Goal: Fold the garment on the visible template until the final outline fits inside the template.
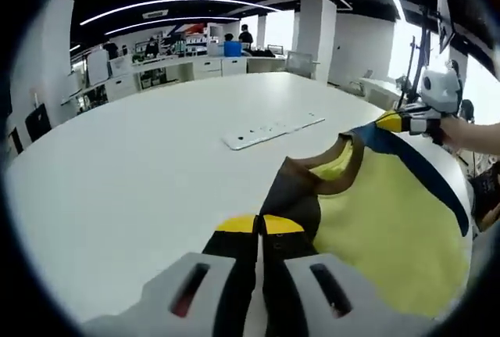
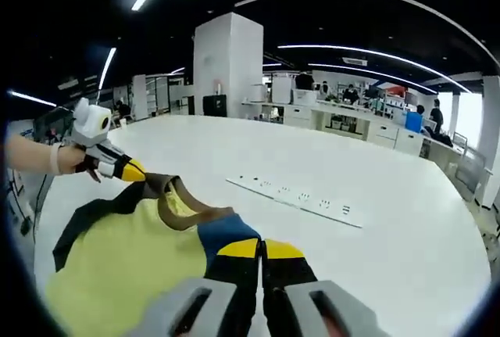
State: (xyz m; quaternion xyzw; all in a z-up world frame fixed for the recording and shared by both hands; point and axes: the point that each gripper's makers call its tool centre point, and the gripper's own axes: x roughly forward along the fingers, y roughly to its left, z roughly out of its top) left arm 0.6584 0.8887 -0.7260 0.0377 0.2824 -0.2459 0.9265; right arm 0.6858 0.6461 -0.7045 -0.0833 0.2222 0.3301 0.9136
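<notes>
Yellow-tipped jaws of the left gripper point(image 1: 258, 224) stand pressed together at 6 o'clock in the left gripper view, clamped on the dark shoulder of the shirt point(image 1: 375, 227). From there the yellow shirt, with its brown collar and a blue shoulder, spreads toward 3 and 4 o'clock, lifted off the white table point(image 1: 141, 157). At 2 o'clock the right gripper point(image 1: 394, 122) pinches the blue shoulder, a hand behind it. Past the collar, at 12 o'clock, a white power strip point(image 1: 269, 131) lies flat on the table, apart from the shirt.

Seen from the right gripper view, the right gripper point(image 2: 260, 249) is closed on the blue shoulder of the shirt point(image 2: 125, 259) at 6 o'clock. The left gripper point(image 2: 129, 171) grips the far shoulder at 9 o'clock. The power strip point(image 2: 301, 195) lies at 1 o'clock on the table point(image 2: 391, 259).
</notes>
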